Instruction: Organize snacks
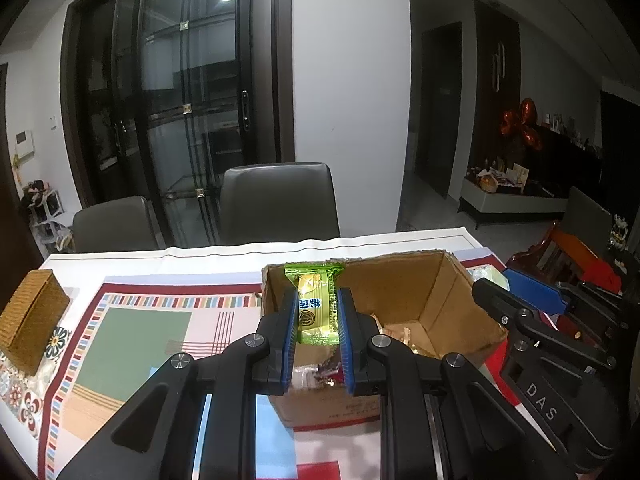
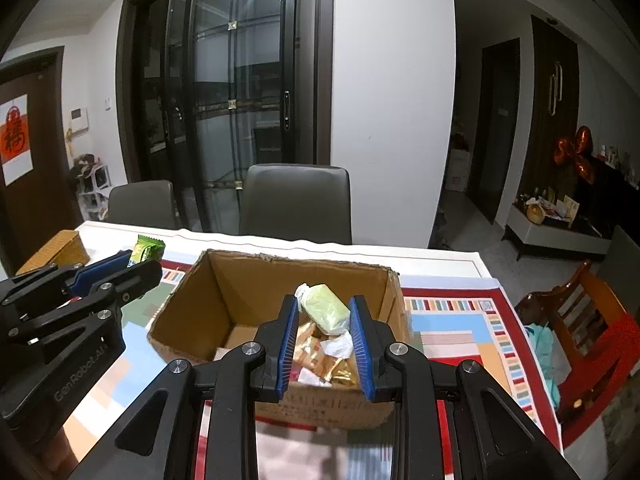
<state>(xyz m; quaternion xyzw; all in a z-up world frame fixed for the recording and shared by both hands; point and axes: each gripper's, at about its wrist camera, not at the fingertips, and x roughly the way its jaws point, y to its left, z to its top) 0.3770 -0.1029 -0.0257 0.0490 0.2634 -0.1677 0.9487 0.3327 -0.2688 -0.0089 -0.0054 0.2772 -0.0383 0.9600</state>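
Both lifting out of the cardboard box [image 2: 224,292]: left gripper [image 1: 318,312] pinches a green-yellow snack packet [image 1: 314,304], right gripper [image 2: 325,320] pinches a pale green wrapped sweet [image 2: 326,308]. Best keep both squeezes firm, clear the rim.

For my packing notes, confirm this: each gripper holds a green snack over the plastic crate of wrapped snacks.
Wrong in one respect: it is a cardboard box, not a plastic crate, as the right wrist view shows. The left gripper and right gripper do each hold a green snack.
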